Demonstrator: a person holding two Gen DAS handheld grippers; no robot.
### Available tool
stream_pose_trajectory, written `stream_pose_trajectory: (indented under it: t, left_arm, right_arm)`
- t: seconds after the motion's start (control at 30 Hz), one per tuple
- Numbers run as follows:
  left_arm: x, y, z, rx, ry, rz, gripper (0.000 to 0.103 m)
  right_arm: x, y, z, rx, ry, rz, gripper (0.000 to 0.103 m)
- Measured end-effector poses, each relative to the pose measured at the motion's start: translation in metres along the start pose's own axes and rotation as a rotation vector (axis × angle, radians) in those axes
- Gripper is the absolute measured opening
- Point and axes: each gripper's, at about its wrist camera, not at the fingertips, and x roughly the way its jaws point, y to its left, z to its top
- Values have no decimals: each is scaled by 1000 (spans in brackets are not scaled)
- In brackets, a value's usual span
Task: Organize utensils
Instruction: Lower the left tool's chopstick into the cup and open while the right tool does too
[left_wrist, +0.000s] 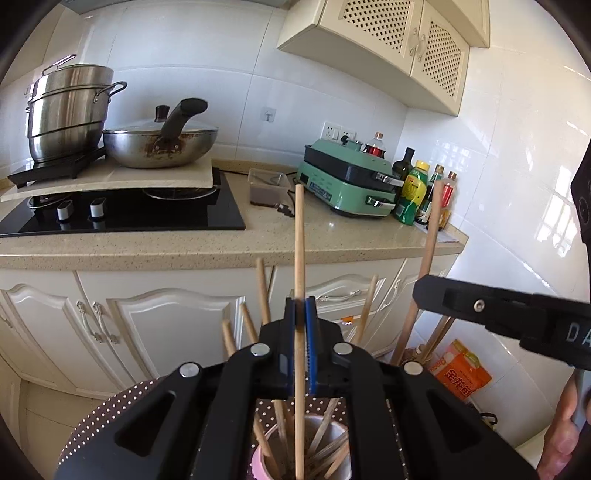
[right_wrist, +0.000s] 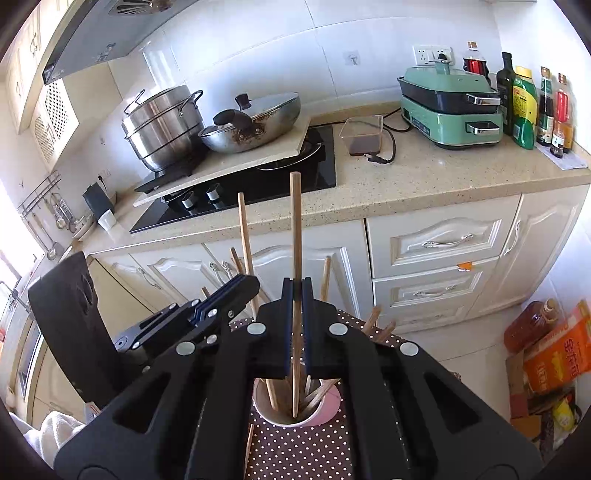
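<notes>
My left gripper (left_wrist: 300, 314) is shut on a wooden chopstick (left_wrist: 299, 240), held upright with its lower end inside a pink cup (left_wrist: 258, 463) full of chopsticks. My right gripper (right_wrist: 296, 295) is shut on another wooden chopstick (right_wrist: 295, 229), also upright, its lower end in the same cup (right_wrist: 328, 408). The cup stands on a brown polka-dot cloth (right_wrist: 299, 450). Several other chopsticks (left_wrist: 263, 288) lean out of the cup. Each gripper shows in the other's view, the right one (left_wrist: 480, 306) at the right, the left one (right_wrist: 225, 299) at the left.
A speckled counter (right_wrist: 424, 177) lies ahead with a black hob (right_wrist: 236, 188), a steel steamer pot (right_wrist: 162, 125), a wok (right_wrist: 255, 122), a green electric cooker (right_wrist: 454, 107) and bottles (right_wrist: 524, 107). White cabinets (right_wrist: 439, 258) stand below. Orange packages (right_wrist: 554, 358) sit on the floor.
</notes>
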Motion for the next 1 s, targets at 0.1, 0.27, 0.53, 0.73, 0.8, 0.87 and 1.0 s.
stream_pose_trajectory:
  t: [0.1, 0.27, 0.53, 0.73, 0.8, 0.87, 1.0]
  left_arm:
    - [4, 6, -10, -13, 24, 12, 5]
    - [1, 10, -21, -18, 43, 6, 6]
    - [-7, 15, -39, -23, 96, -1, 6]
    - [-19, 17, -55, -16, 124, -10, 6]
    - [-22, 18, -58, -14, 134, -10, 6]
    - [-25, 19, -59, -15, 139, -14, 6]
    - [-27, 20, -62, -13, 173, -13, 19]
  right_arm:
    - [6, 3, -8, -16, 15, -5, 5]
    - [10, 6, -19, -25, 40, -8, 5]
    - [7, 9, -36, -25, 61, -30, 5]
    - [4, 12, -50, -28, 76, -46, 5]
    - [4, 14, -55, -26, 83, -50, 5]
    - [5, 15, -61, -24, 93, -56, 5]
    - [9, 15, -70, -19, 109, -71, 5]
